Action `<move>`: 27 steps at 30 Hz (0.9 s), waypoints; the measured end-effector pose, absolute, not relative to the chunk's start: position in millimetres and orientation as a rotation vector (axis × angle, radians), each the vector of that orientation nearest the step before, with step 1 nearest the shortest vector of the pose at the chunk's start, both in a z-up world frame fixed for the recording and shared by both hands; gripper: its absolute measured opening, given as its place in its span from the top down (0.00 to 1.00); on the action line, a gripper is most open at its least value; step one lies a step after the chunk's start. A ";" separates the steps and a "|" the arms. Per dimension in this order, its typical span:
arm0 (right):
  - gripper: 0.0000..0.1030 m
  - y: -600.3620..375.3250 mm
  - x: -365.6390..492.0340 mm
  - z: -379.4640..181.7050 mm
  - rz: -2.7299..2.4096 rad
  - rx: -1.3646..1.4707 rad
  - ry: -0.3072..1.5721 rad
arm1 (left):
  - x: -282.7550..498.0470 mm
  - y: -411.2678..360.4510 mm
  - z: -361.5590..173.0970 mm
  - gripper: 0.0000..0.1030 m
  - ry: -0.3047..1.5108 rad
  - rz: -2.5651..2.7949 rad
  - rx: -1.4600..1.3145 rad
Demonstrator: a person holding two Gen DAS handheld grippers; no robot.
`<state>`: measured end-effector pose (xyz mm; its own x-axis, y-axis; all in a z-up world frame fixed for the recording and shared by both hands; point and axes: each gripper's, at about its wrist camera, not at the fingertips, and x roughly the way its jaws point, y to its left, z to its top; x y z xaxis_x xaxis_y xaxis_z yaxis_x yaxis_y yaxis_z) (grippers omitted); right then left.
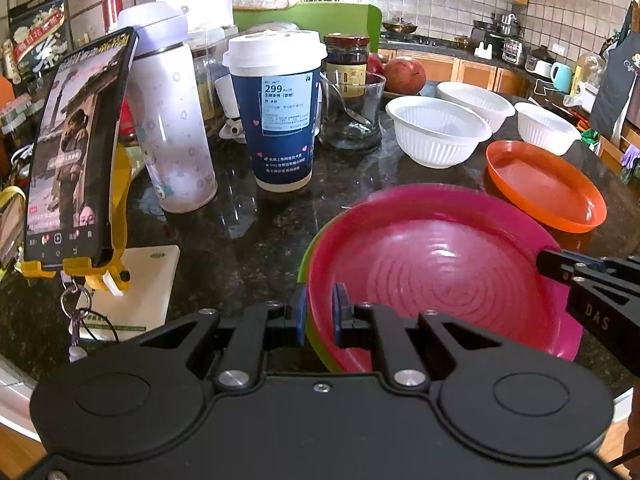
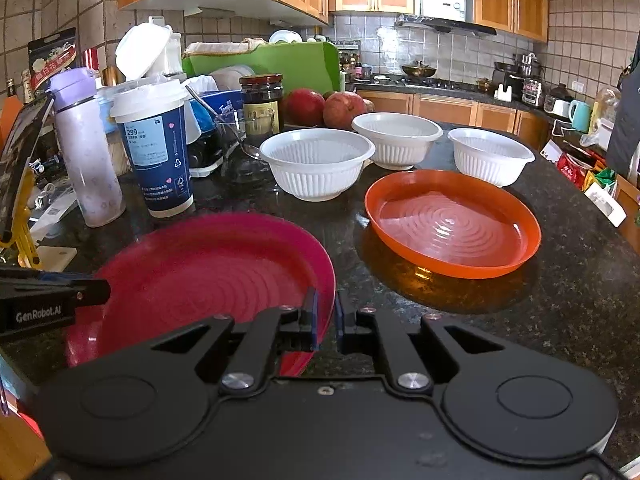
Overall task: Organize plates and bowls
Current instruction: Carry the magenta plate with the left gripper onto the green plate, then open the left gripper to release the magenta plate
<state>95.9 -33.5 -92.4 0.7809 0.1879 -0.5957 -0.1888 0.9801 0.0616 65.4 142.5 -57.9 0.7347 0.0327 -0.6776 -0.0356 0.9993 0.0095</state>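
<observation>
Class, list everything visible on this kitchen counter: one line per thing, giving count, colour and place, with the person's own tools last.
pink plate: one, magenta, nearest, stacked on the green plate.
green plate: one, lime, only an edge showing beneath.
orange plate: one, orange, right of the pink plate, apart.
bowls: three, white ribbed, in a row behind the plates.
paper cup: one, blue with white lid, left-centre.
bottle: one, lilac, beside the cup.
phone: one, black, on a yellow stand, far left.
left gripper: black, closed on the stacked plates' left rim.
right gripper: black, closed on the pink plate's right rim.
</observation>
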 end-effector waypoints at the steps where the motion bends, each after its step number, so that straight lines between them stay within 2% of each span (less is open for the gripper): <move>1: 0.88 -32.9 95.8 -92.3 0.206 -0.003 0.640 | 65.6 142.2 -57.8 0.81 0.741 0.042 0.001; 22: 0.84 -55.1 93.9 -80.3 0.149 0.068 0.573 | 72.3 133.8 -44.6 0.81 0.709 -0.030 -0.037; 25: 0.81 -70.3 90.9 -77.1 0.117 0.090 0.554 | 75.3 123.8 -42.8 0.80 0.706 -0.057 -0.044; 27: 0.76 -83.2 89.0 -75.2 0.096 0.110 0.538 | 78.1 114.3 -41.6 0.77 0.707 -0.071 -0.051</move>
<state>89.0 -83.2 -75.2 0.8543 0.1199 -0.5057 -0.0622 0.9896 0.1296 78.1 114.3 -41.6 0.7583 -0.0825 -0.6467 0.0477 0.9963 -0.0712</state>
